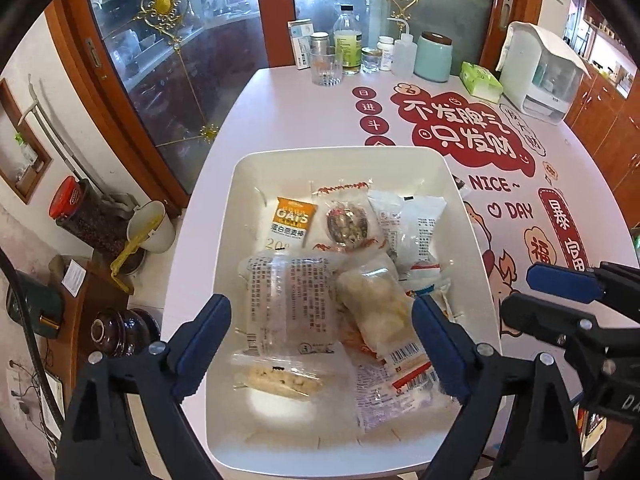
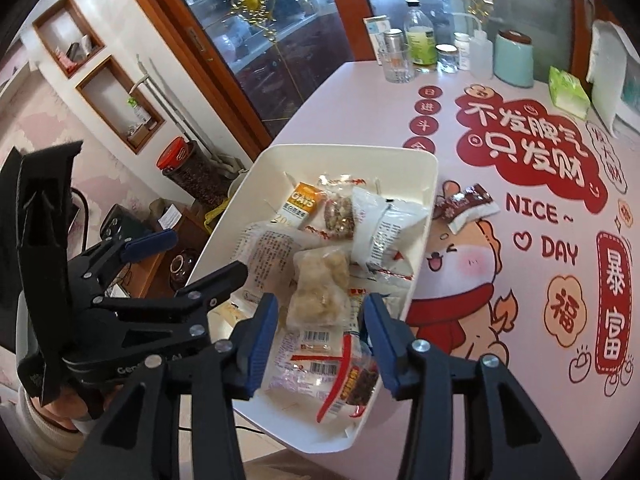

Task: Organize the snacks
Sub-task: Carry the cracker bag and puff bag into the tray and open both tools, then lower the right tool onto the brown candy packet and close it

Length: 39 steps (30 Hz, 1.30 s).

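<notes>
A white tray (image 1: pixel 224 264) (image 2: pixel 424 216) stands on the pink table and holds several snack packets. Among them are an orange oat bar (image 1: pixel 292 220) (image 2: pixel 306 200), a clear printed packet (image 1: pixel 292 300) and a pale puffed snack (image 1: pixel 376 304) (image 2: pixel 320 284). My left gripper (image 1: pixel 320 344) (image 2: pixel 188 260) hangs wide open over the tray's near end, with nothing gripped. My right gripper (image 2: pixel 320 336) (image 1: pixel 536 300) stands partly open above a barcode packet (image 2: pixel 320 364), and its pads are clear of the packet. One brown packet (image 2: pixel 466 204) lies on the table just outside the tray's right rim.
Bottles, a drinking glass (image 1: pixel 326 66), a teal jar (image 1: pixel 434 58), a green tissue pack (image 1: pixel 480 82) and a white appliance (image 1: pixel 540 72) line the table's far end. A red-lidded jar (image 1: pixel 86 216) and a dark jar (image 1: pixel 120 332) sit left, beyond the table's edge. Glass cabinet doors stand behind.
</notes>
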{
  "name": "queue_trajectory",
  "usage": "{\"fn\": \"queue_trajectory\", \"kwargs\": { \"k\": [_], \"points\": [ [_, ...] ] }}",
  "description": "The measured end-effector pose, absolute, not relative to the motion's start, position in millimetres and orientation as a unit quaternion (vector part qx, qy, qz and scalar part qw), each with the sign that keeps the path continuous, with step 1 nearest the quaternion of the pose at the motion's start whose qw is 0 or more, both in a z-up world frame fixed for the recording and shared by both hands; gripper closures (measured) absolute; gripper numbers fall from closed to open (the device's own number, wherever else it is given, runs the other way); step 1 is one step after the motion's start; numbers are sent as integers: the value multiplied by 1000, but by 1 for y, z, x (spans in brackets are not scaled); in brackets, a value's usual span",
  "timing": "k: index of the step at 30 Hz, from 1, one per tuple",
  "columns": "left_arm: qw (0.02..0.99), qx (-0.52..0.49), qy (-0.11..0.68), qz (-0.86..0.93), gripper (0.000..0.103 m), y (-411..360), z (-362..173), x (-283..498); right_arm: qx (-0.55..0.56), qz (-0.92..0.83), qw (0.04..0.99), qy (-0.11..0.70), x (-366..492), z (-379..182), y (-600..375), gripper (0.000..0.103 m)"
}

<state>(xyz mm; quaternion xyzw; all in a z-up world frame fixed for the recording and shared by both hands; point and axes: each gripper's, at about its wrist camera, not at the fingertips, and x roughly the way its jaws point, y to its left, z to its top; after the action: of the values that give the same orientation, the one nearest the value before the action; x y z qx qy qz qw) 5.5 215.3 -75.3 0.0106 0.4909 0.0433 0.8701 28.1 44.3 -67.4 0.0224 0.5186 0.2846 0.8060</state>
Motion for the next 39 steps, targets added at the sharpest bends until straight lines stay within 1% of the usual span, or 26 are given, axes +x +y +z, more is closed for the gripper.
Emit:
{"fn": "queue_trajectory", "kwargs": {
  "k": [10, 16, 25, 32, 35, 39],
  "points": [
    [860, 8, 508, 46, 12, 201, -84, 15, -12, 263, 817, 513, 46, -73, 11, 57],
    [859, 12, 509, 63, 12, 190, -81, 42, -81, 274, 812, 510, 83, -88, -2, 57],
    [861, 24, 499, 99, 12, 164, -74, 136, -233, 350, 783, 459, 160, -128, -6, 57],
    [837, 12, 525, 151, 12, 169, -99, 214, -324, 445, 724, 417, 197, -170, 3, 57],
    [824, -5, 542, 167, 12, 180, -111, 236, -342, 480, 694, 413, 205, -186, 7, 57],
    [809, -20, 559, 183, 12, 192, -126, 254, -383, 507, 677, 372, 204, -198, 16, 57]
  ]
}}
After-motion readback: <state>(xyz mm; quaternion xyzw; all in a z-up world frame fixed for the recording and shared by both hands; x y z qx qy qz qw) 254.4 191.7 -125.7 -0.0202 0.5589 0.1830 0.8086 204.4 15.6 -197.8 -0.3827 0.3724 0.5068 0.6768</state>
